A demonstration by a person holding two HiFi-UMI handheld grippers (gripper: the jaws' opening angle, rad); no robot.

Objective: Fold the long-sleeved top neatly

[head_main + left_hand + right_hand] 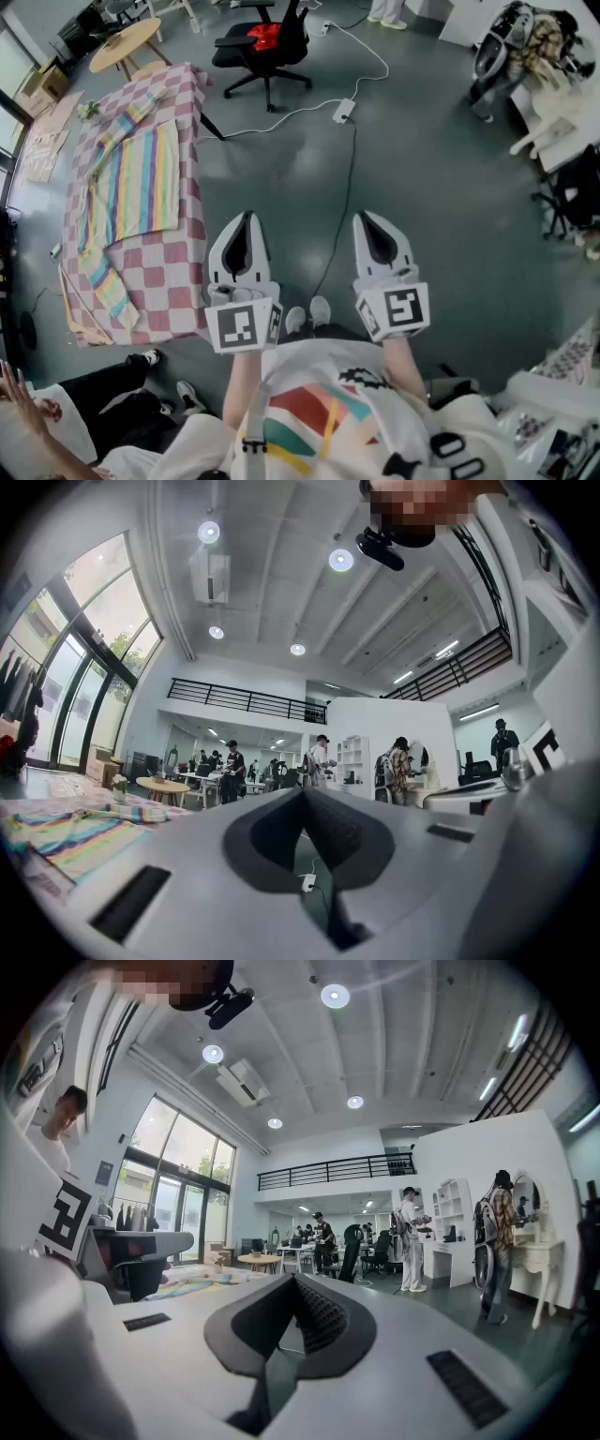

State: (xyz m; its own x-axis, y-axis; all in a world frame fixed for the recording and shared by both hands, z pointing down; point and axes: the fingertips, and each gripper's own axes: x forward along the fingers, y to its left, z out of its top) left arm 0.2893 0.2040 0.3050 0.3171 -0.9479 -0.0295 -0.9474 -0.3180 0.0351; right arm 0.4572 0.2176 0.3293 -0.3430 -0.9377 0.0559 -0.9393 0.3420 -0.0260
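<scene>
Grey floor [441, 187] fills most of the head view, and both tools are over it, not over the work. The table [183, 281], under a pink-white checked cloth, sits at the view's left. The top [141, 178], rainbow-striped, lies spread flat on the table. One sleeve [131, 112] runs toward the far end and the near sleeve [108, 286] trails toward the table's near edge. Which end has the collar is too small to tell. The left tool [246, 225] and right tool [366, 223] are side by side and level, jaws fully together with nothing in them. Both are to the right of the table, well apart from the top. Folding looks not yet started.

Handling, judged: light, soft, limp fabric with no stiffness. It will sag and drape the moment it is lifted, so one pinch point leaves the rest hanging. It is not fragile and does not look slippery, but dragging it may ruck the checked cloth underneath.

Best hold is at the edges: cuff, shoulder or hem corner. Use two tools on the same edge to keep it taut. The material is thin, so the jaws must open, straddle the edge and close nearly all the way. The near sleeve's cuff looks the easiest first pinch, since it lies by the table edge.
</scene>
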